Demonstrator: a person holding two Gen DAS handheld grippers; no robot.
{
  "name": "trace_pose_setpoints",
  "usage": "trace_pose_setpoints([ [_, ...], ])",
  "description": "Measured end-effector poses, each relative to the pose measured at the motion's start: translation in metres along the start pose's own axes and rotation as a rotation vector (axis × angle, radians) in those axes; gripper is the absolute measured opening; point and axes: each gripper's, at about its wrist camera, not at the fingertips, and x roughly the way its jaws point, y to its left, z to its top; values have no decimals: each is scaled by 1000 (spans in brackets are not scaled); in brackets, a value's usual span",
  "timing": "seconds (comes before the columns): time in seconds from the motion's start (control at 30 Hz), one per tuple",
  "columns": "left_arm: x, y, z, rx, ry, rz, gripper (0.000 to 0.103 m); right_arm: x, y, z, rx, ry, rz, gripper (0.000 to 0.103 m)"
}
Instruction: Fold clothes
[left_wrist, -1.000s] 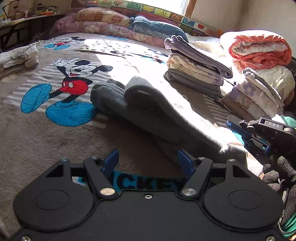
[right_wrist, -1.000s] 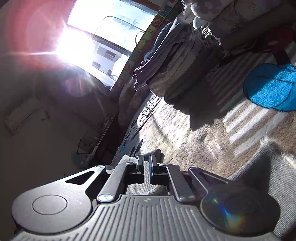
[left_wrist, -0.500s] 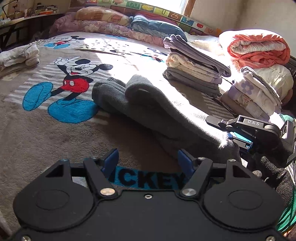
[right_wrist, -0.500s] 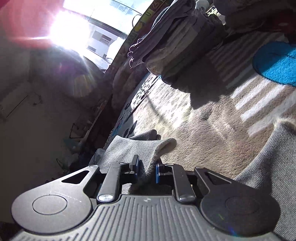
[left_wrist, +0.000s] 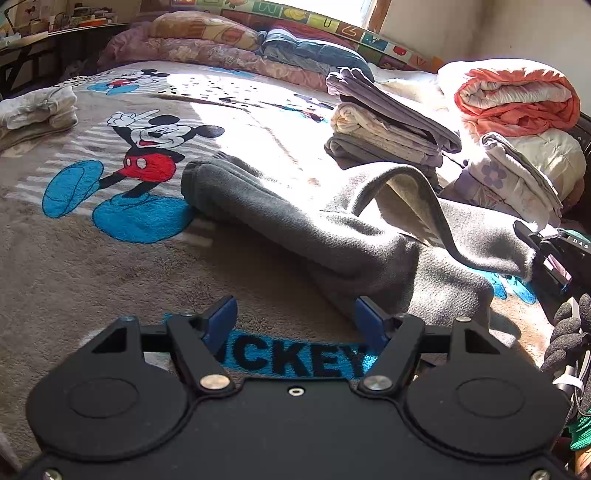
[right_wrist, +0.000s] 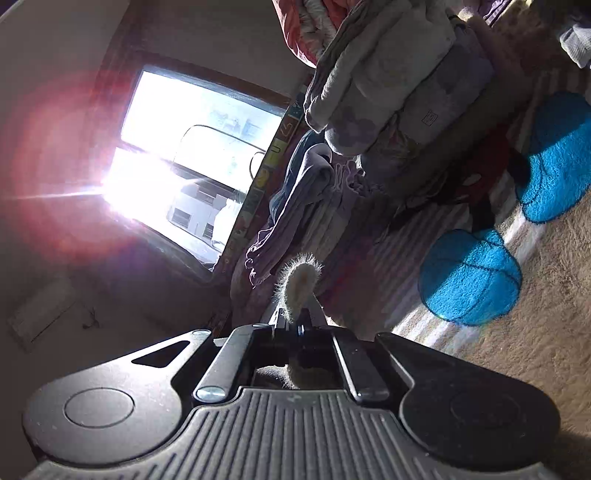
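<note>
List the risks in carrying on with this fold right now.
1. The right gripper pinches only a fuzzy edge of the grey garment; it may slip free.
2. The left gripper is open and holds nothing, so the lower layers could drag.
3. The lifted flap rises near the folded stack and might nudge it.

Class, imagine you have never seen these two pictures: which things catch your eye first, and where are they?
The Mickey Mouse blanket covers the bed. Across its middle lies a grey garment, one corner lifted by the right gripper. A glaring window fills the right wrist view's left side.
</note>
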Motion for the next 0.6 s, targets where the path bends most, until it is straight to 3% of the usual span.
trace_pose_setpoints([
  [0.23,7,4,-4,-26,7,-10,70,-16,-22,14,3,-34,-117,6],
  [0.33,10,6,-9,-31,21,-16,70,-14,-29,13,-11,-33,-226,25],
  [0.37,10,6,-9,-32,20,-16,70,-16,-31,13,-11,-45,-243,43],
  [0.4,10,7,-8,-34,17,-15,70,-18,-32,13,-12,-58,-259,48],
  [0.53,9,20,-1,-54,-7,0,70,-20,-28,14,-66,-68,-294,52],
  [0.6,10,29,2,-73,-15,14,70,-22,-28,12,-77,-52,-293,59],
])
